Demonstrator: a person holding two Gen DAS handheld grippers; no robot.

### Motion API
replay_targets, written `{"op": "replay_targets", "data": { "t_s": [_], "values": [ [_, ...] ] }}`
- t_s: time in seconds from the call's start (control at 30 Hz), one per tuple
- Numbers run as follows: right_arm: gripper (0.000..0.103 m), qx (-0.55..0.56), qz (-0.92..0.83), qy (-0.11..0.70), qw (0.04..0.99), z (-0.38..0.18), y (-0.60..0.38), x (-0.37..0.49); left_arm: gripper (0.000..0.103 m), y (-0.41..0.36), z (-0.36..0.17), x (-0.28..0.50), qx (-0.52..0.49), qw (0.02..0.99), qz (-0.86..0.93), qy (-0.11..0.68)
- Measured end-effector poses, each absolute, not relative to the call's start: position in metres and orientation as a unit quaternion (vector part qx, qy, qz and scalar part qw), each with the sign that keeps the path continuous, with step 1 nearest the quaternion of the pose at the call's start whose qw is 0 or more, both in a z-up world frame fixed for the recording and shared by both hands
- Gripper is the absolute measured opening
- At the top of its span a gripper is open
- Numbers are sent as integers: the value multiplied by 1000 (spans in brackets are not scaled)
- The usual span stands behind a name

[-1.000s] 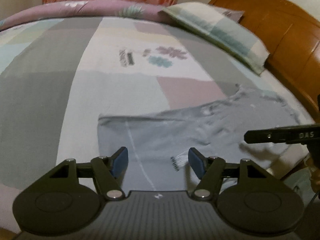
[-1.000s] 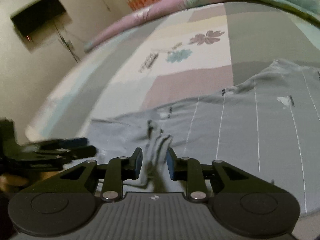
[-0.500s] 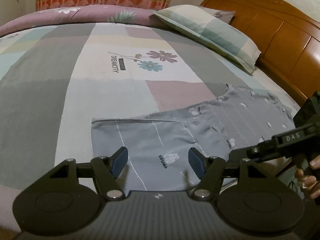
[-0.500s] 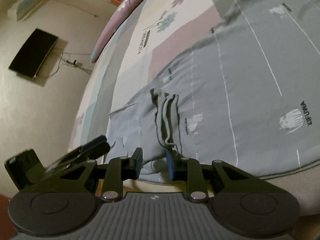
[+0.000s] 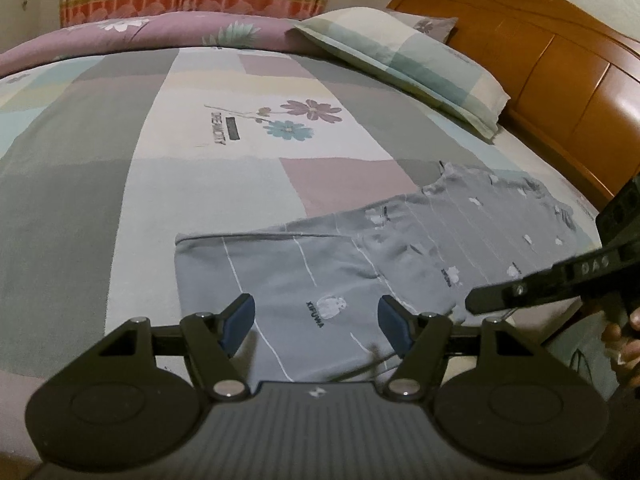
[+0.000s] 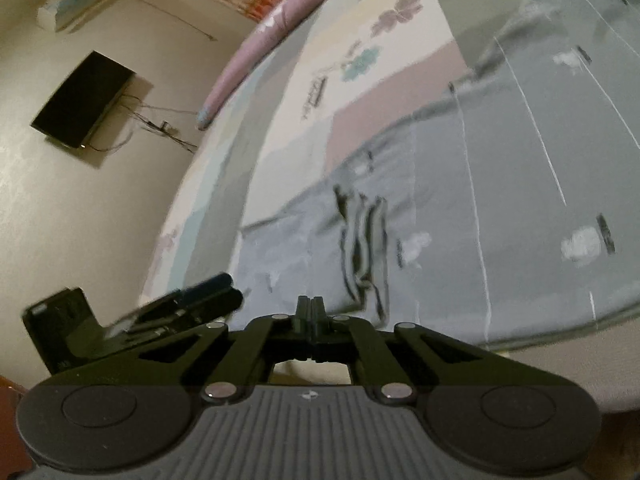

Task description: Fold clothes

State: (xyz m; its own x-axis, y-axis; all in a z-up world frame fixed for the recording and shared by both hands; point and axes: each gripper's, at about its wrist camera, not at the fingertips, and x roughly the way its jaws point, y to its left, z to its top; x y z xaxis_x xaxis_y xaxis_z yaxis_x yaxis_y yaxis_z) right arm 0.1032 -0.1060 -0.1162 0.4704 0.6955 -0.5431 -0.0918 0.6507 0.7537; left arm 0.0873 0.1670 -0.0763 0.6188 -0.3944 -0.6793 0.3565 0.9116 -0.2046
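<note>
A grey garment (image 5: pixel 400 248) with thin white lines and small prints lies flat near the front edge of the bed. It has a bunched ridge of folds (image 6: pixel 364 240) in its middle. My left gripper (image 5: pixel 316 316) hovers open over the garment's left part, with nothing between its blue pads. My right gripper (image 6: pixel 310 308) is shut, its tips at the garment's near hem just left of the ridge. No cloth shows between the pads. In the left wrist view the right gripper (image 5: pixel 474 304) reaches in from the right to that hem.
The patchwork bedsheet (image 5: pixel 200 160) stretches behind the garment. A pillow (image 5: pixel 404 60) lies by the wooden headboard (image 5: pixel 560 80), and a purple quilt (image 5: pixel 160 32) is rolled along the far side. A wall TV (image 6: pixel 84 100) hangs past the bed's foot. A hand (image 5: pixel 624 340) holds the right gripper.
The right gripper let the bunched cloth out of its jaws, rolled and sank toward the near hem, then shut. The left gripper stayed open over the garment.
</note>
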Motion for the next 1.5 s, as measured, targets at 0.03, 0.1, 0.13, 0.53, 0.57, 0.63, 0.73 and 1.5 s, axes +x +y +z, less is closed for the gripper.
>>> {"op": "replay_targets", "data": {
  "t_s": [0.03, 0.1, 0.13, 0.53, 0.57, 0.63, 0.73, 1.5],
  "values": [
    [2, 332, 243, 455, 790, -119, -106, 103, 68, 167, -77, 88, -25, 899, -208, 384],
    [9, 353, 236, 457, 782, -126, -111, 102, 68, 167, -78, 87, -27, 899, -208, 384],
    [9, 358, 236, 456, 780, -127, -111, 102, 68, 167, -78, 87, -28, 899, -209, 384],
    [29, 389, 251, 434, 773, -130, -107, 111, 69, 170, -88, 88, -32, 894, -204, 397],
    [30, 392, 253, 428, 774, -129, -107, 111, 69, 170, -89, 87, -33, 894, -204, 398],
    [32, 408, 261, 418, 769, -131, -110, 110, 69, 170, -90, 87, -33, 893, -205, 399],
    [46, 394, 238, 428, 778, -136, -112, 112, 69, 170, -91, 88, -33, 892, -206, 400],
    [5, 361, 260, 423, 790, -127, -100, 106, 69, 170, -88, 84, -31, 893, -216, 395]
  ]
}}
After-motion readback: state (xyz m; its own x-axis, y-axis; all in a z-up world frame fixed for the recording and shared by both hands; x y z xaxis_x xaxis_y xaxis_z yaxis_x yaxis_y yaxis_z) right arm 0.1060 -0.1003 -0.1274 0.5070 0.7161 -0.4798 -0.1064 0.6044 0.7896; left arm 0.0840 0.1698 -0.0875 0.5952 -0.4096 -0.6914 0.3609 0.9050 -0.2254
